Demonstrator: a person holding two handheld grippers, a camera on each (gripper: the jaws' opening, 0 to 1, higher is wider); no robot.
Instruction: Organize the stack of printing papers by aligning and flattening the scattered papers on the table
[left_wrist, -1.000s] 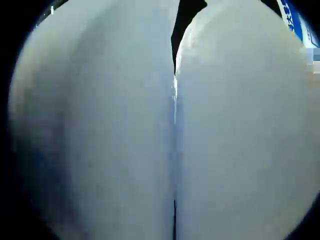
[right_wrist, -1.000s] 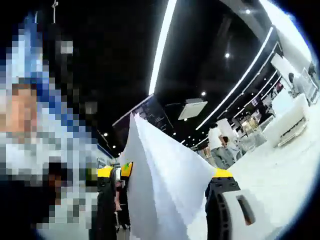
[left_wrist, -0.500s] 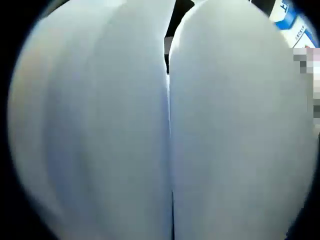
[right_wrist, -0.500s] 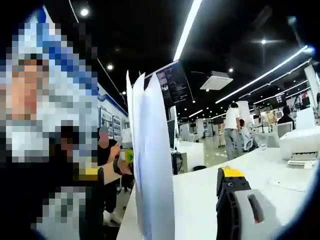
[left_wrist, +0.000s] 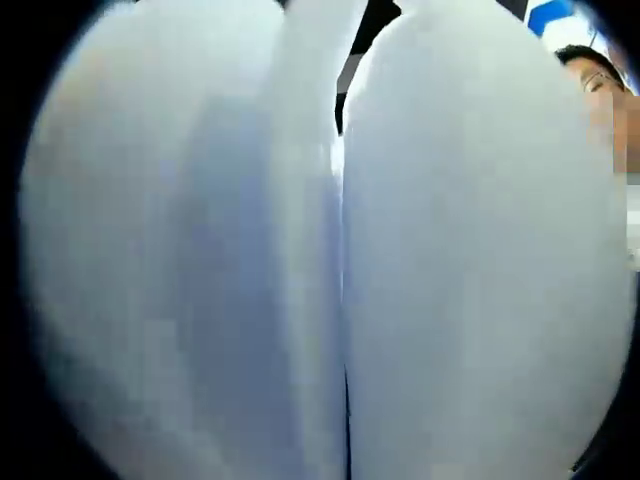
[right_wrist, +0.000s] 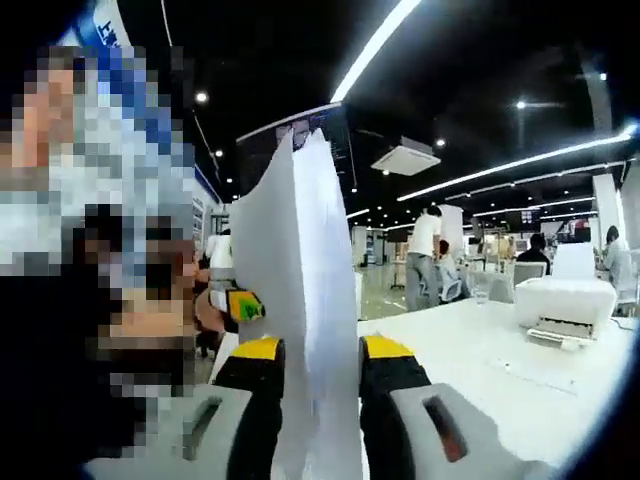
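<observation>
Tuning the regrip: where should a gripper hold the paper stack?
At the bottom edge, jaws closing across the faces, as the right gripper does now. The stack stands upright on edge, sheet tops uneven, so a low pinch likely leaves the upper part free to align.

The right tool (right_wrist: 312, 365) is held upright, its yellow-tipped jaws pressed against both faces of the standing papers (right_wrist: 300, 290). In the left gripper view, the left tool's jaws are hidden behind the sheets close to the lens.
</observation>
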